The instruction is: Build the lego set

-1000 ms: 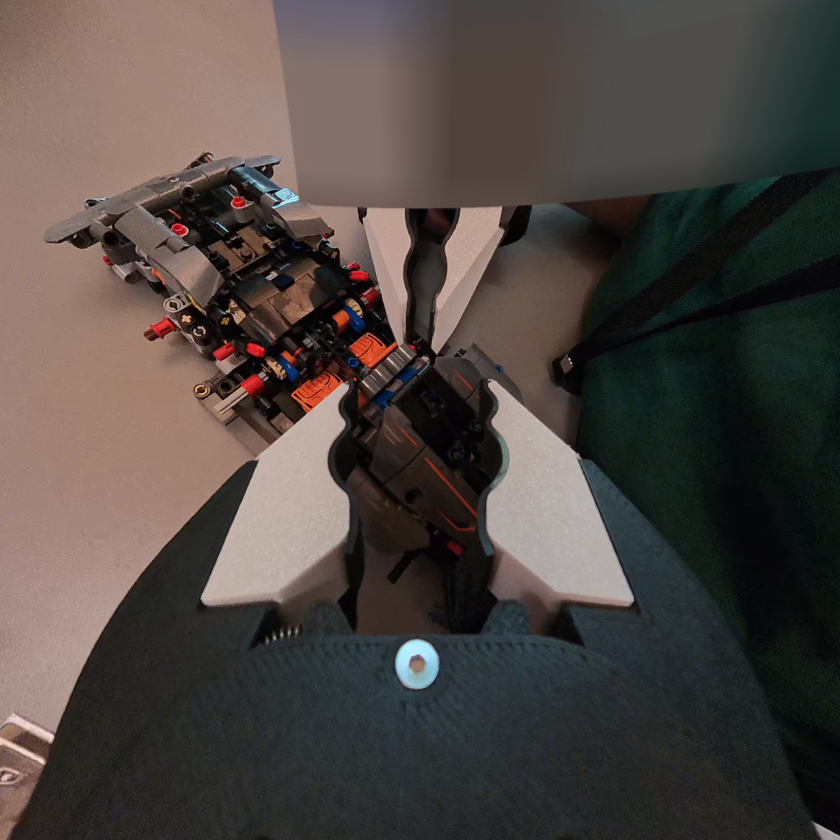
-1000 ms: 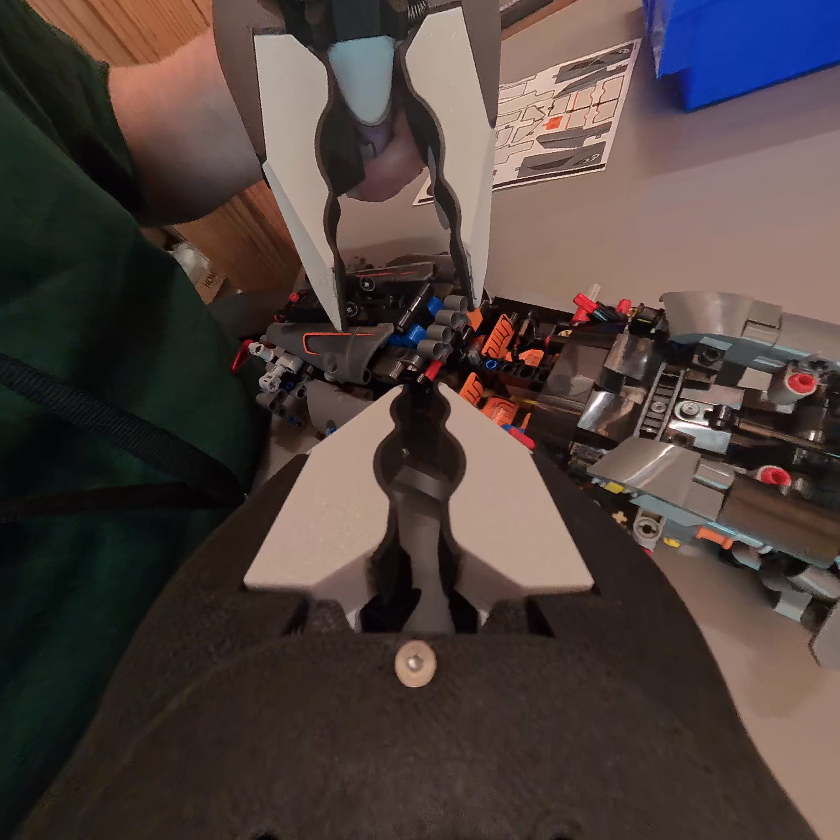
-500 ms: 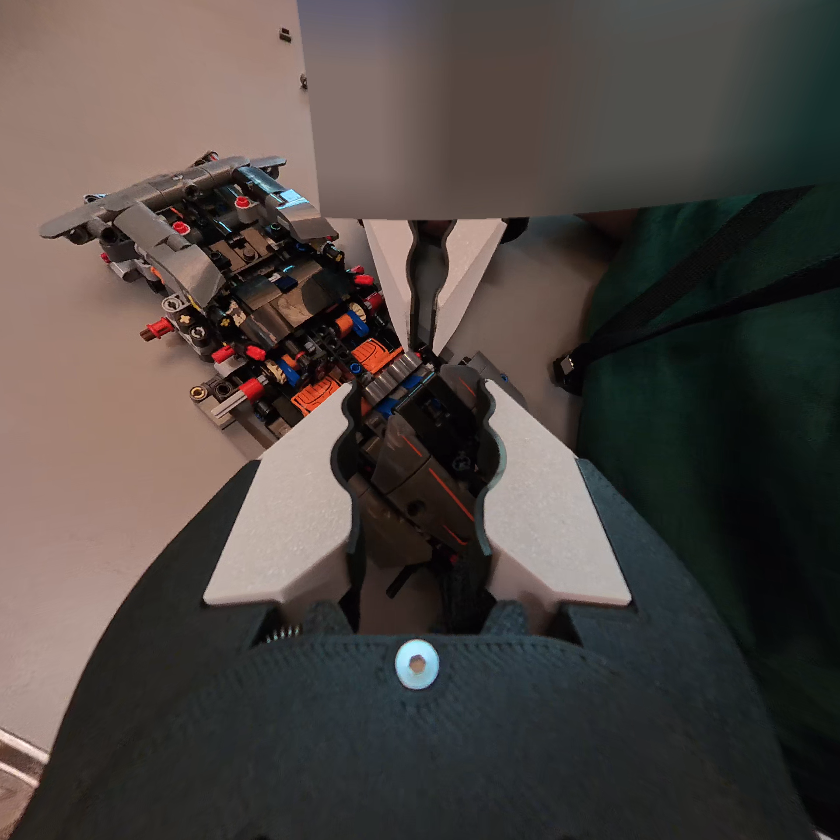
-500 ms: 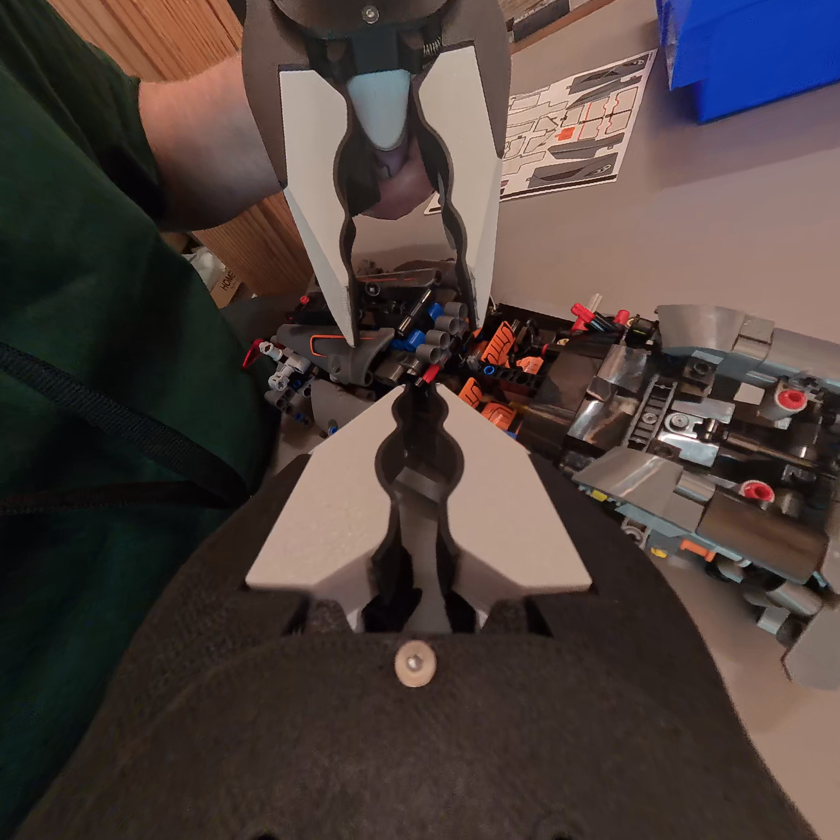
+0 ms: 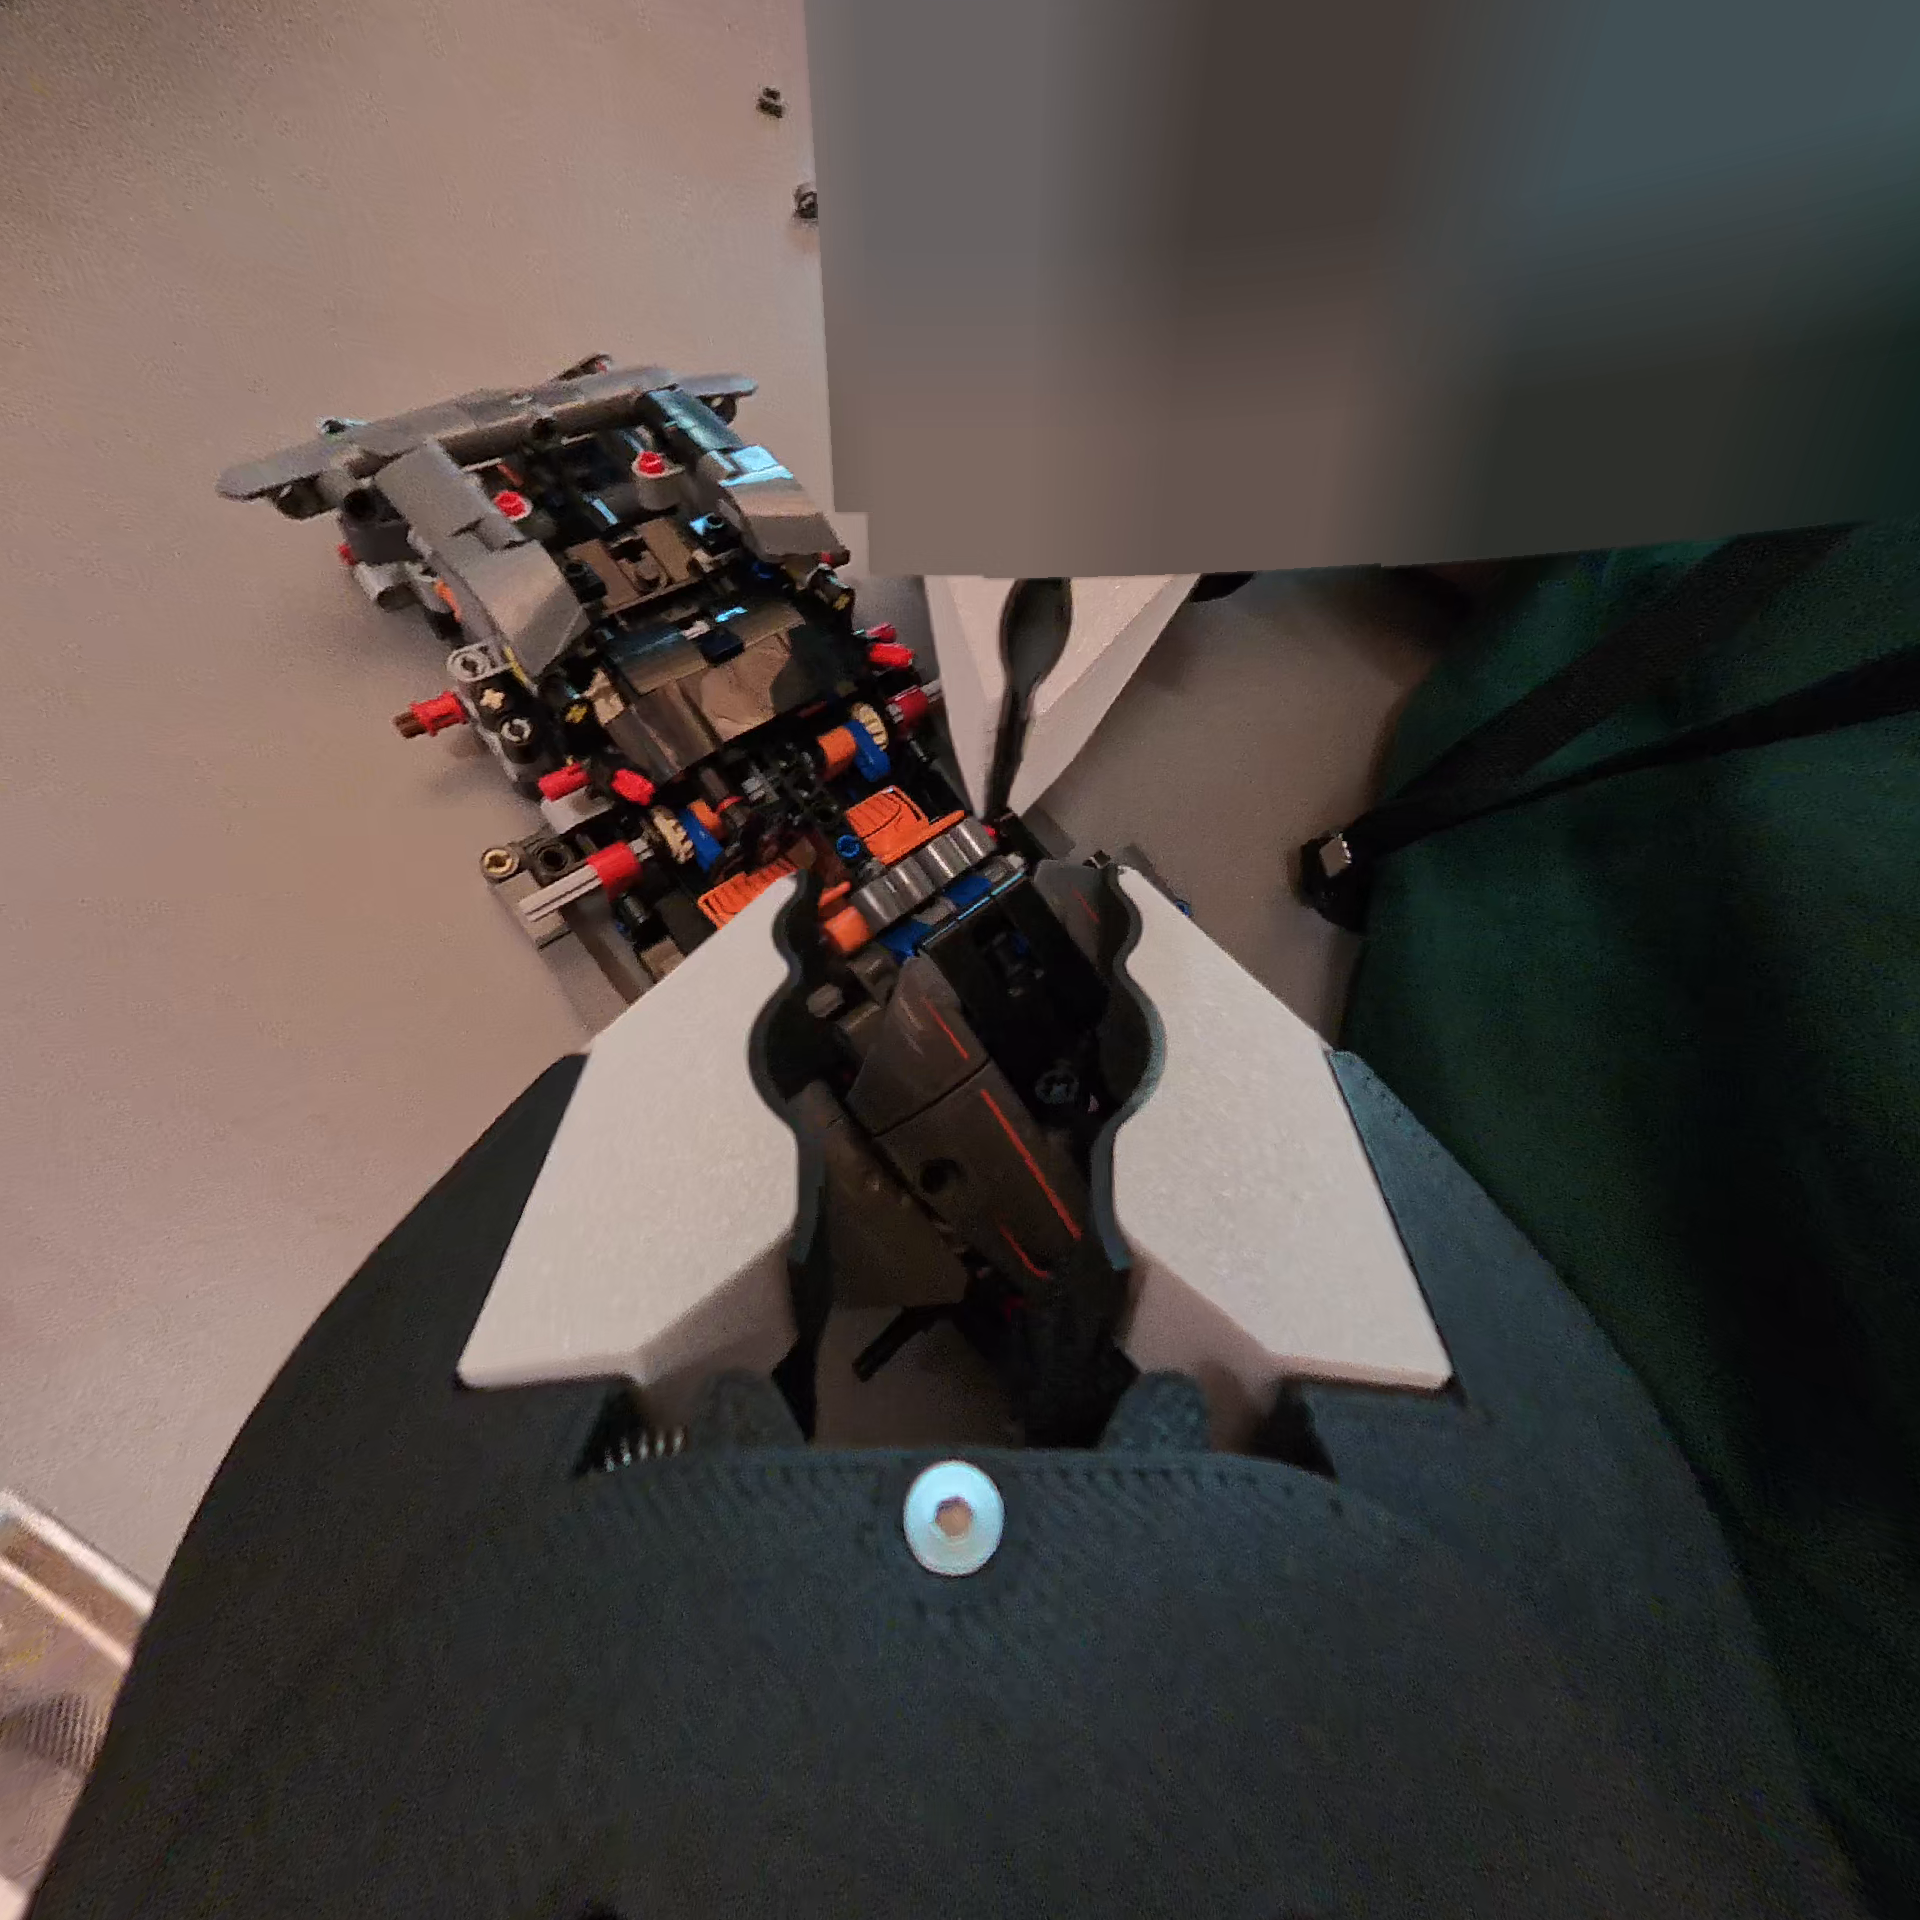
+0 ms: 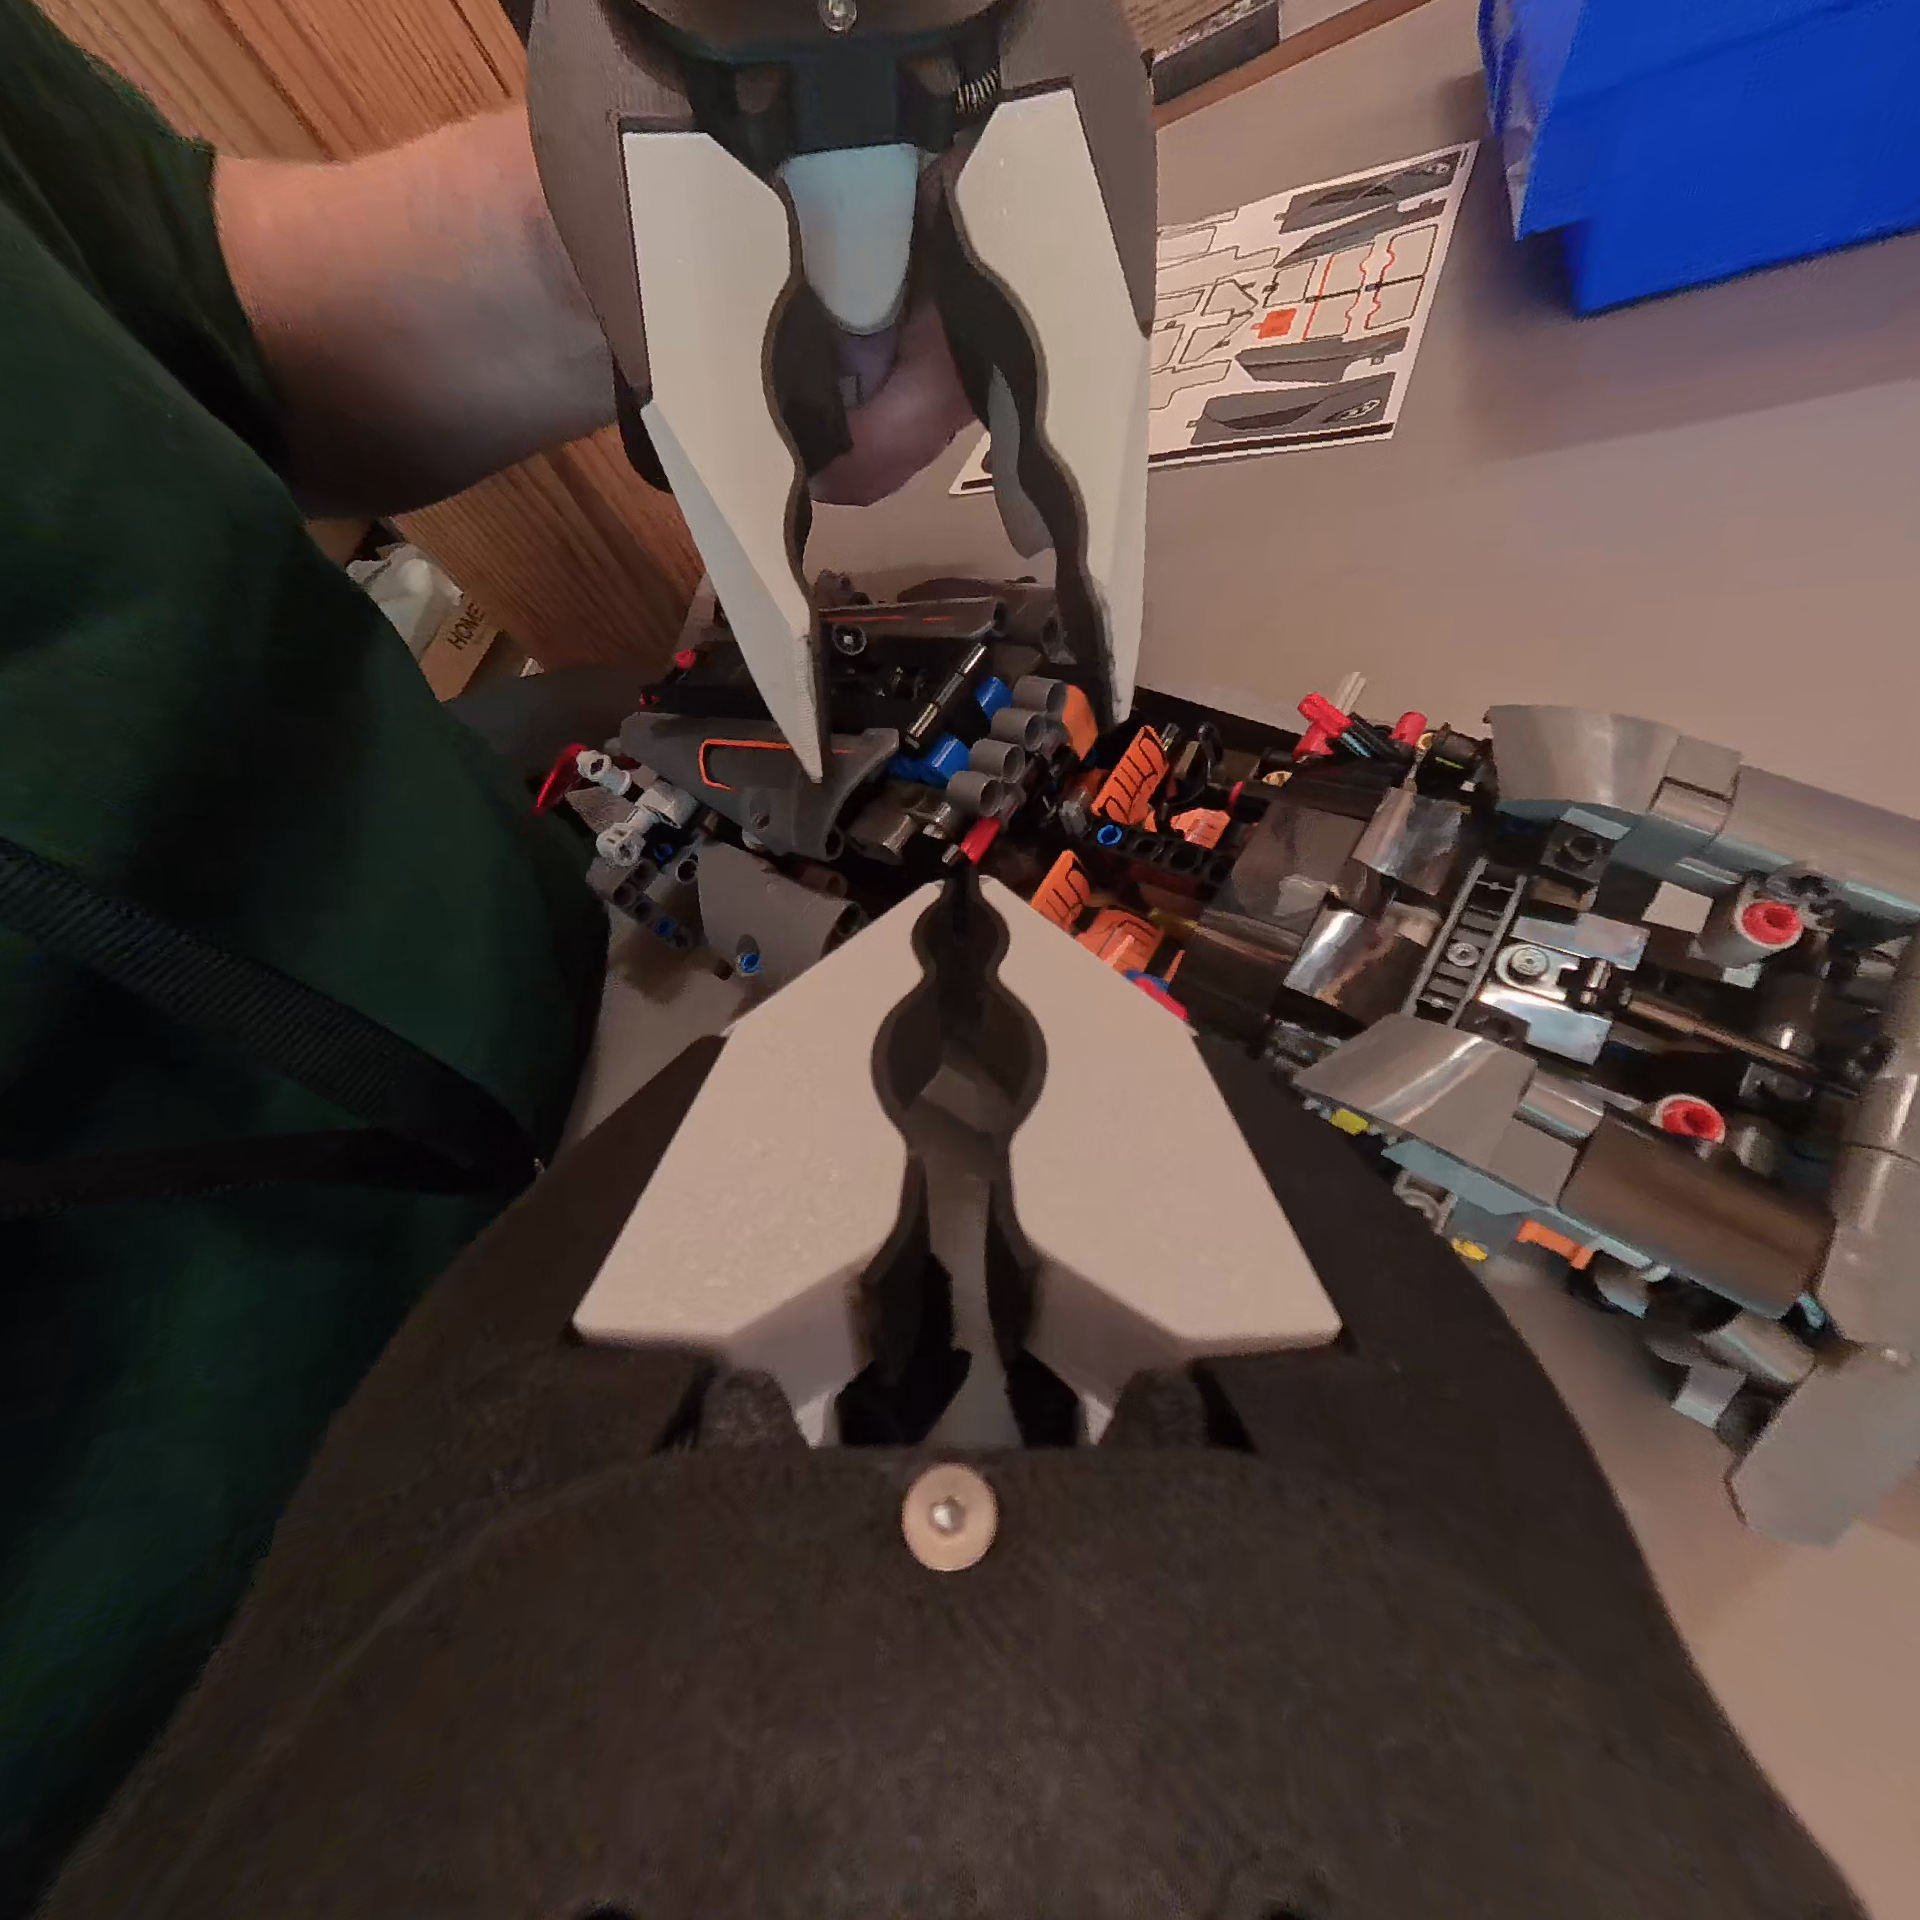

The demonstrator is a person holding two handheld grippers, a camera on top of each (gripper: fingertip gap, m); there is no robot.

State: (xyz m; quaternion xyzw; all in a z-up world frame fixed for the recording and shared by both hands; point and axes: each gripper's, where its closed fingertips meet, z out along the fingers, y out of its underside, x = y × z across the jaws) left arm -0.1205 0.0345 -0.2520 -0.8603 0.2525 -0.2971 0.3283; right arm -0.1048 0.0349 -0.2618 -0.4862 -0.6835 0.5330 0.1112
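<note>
Item 1: left tool (image 5: 956, 904), pale grey wedge-shaped fingers on a black printed body, lower centre of the left wrist view. Fingers stand part-way apart, clamped on either side of the dark rear section of the model; in the right wrist view the same tool (image 6: 966, 748) comes down from the upper centre, its tips either side of that section.

Item 2: right tool (image 6: 961, 894), same make, lower centre of the right wrist view. Fingers drawn nearly together with only a thin dark slit between the tips; whether a small part sits in the slit cannot be told. Tips lie just beside a red pin on the model.

Item 3: long grey, black and orange brick-built car model (image 5: 665, 665), lying on the desk, running from upper left toward the centre of the left wrist view; in the right wrist view (image 6: 1455, 956) it spans centre to right edge.

Item 4: plain grey desk (image 5: 208, 935).

Item 5: white sticker sheet (image 6: 1309, 322), upper right, flat on the desk.

Item 6: blue plastic bin (image 6: 1714, 135), upper right corner.

Item 7: person in a dark green shirt (image 6: 156, 727), left side.
</note>
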